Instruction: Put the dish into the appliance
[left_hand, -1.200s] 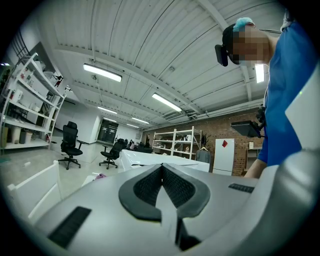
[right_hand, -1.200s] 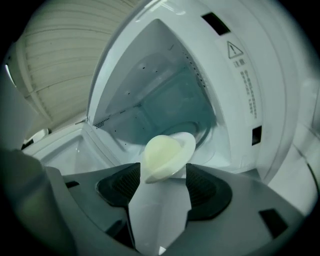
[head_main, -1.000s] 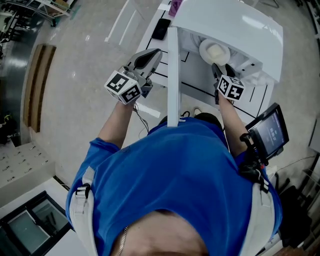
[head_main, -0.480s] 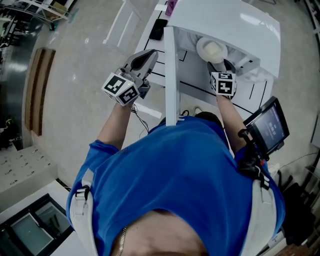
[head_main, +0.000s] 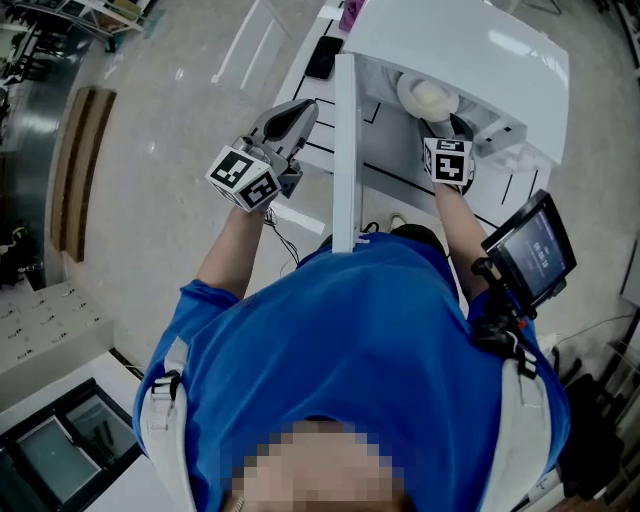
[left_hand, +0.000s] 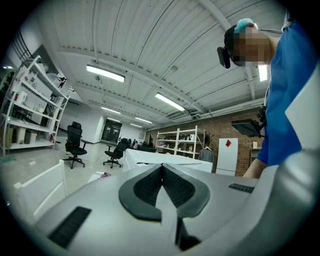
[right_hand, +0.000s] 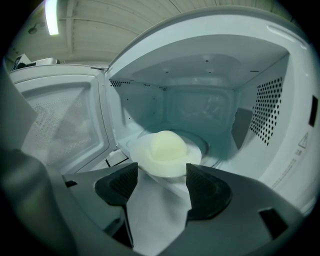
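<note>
1. Head view, starting at the left: the left gripper (head_main: 306, 106) is held out level on the left side of the door. Its jaws are pressed together with nothing between them, and in the left gripper view the two dark pads meet along a single line
2. Next comes the open door (head_main: 345, 150) of the white microwave (head_main: 480, 45). It stands edge-on between the two grippers, above the white table (head_main: 400, 175) that the oven sits on
3. Inside the oven lies the dish (head_main: 428, 98), a pale round plate with a domed, cream-coloured mound on it. It rests on the floor of the cavity, roughly in the middle
4. The right gripper (head_main: 446, 130) tilts down into the mouth of the oven, just in front of the dish. Its jaws have just been opening and now stand spread wide. In the right gripper view the near rim of the dish lies just past the gap between the tips, and neither pad presses on it
5. Furthest right, a dark screen (head_main: 530, 250) sits on a mount beside the person's right arm
</note>
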